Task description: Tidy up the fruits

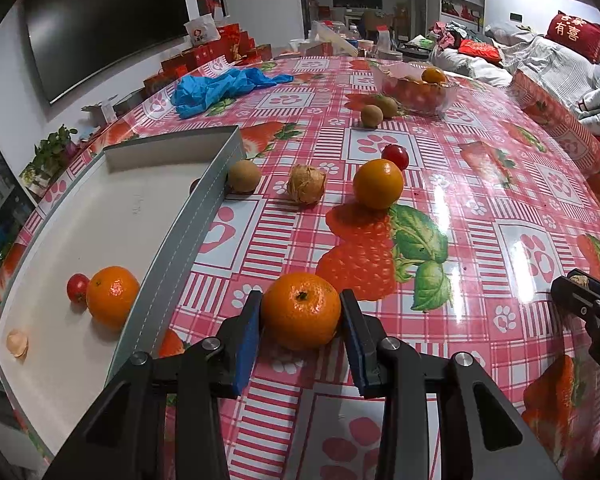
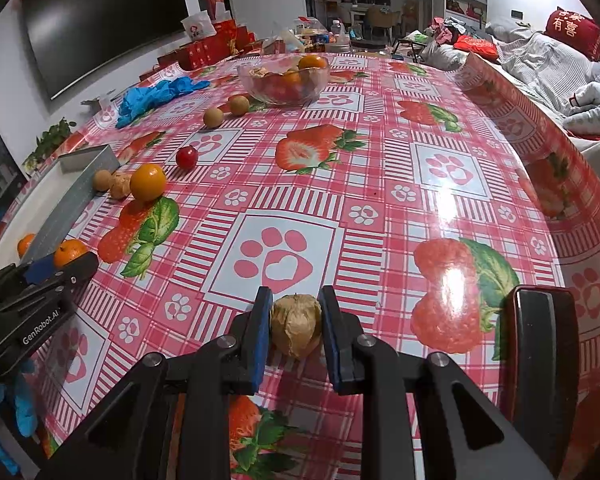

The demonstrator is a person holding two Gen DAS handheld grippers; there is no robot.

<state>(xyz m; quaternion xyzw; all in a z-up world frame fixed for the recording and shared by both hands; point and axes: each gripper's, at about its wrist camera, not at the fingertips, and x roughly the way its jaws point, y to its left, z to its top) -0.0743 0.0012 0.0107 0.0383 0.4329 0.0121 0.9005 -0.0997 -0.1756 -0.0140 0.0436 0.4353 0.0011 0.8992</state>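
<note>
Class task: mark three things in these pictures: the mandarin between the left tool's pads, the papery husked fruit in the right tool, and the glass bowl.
mandarin (image 1: 301, 311), left wrist view, middle of its peel.
papery husked fruit (image 2: 296, 326), right wrist view, middle of its husk.
glass bowl (image 2: 260, 92), right wrist view, front wall.
</note>
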